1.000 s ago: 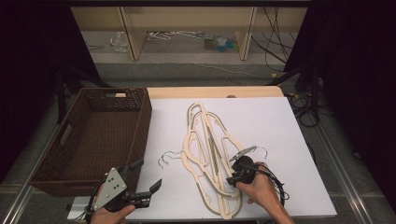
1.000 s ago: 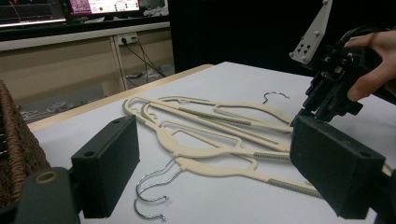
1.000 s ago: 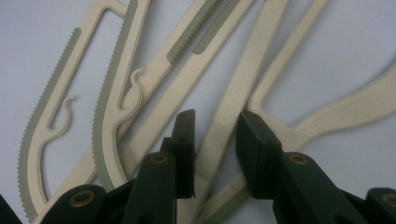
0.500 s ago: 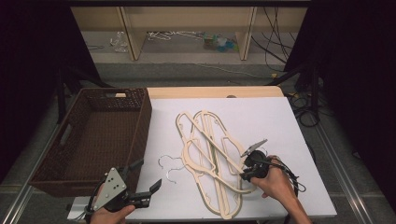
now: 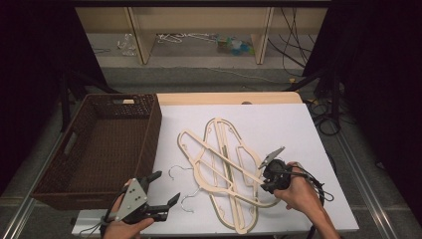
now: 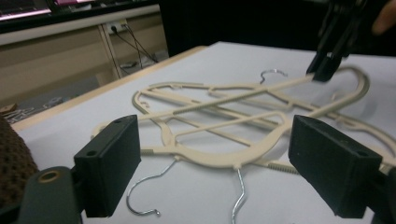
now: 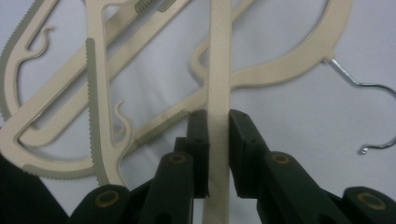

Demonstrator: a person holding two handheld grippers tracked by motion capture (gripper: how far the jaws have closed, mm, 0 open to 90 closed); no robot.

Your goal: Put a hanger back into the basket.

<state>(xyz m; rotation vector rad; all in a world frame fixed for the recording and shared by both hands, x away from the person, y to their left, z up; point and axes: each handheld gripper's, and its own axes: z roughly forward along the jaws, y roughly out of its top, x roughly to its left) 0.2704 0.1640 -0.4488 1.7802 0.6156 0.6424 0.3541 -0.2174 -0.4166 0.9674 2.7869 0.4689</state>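
Your right gripper (image 7: 218,122) had its two black jaws clamped on the flat bar of one cream plastic hanger (image 7: 218,56), the jaws having just been closing until the pads pressed the bar from both sides. In the high view that same gripper (image 5: 266,172) sat at the pile's right edge, with the held hanger (image 5: 219,159) running up and left across the others. Your left gripper (image 5: 161,191) waited near the table's front edge with its jaws spread wide and nothing between them; in its own view the pads (image 6: 109,165) framed the pile from a little way off.

To do this lift well, you needed to keep the squeeze firm and raise the bar slowly, because the held hanger lay crossed over the others and a wire hook (image 5: 178,169) could snag a neighbour and drag it along. The open left gripper was well placed to pin the rest down if they came up with it.

Counting the pile on the white table (image 5: 298,124): three cream hangers, I think, though the overlap makes the tally uncertain, and two wire hooks showing clearly in the high view. One wicker basket (image 5: 149,124) stood just beside the table's left edge, with no hanger visible inside.
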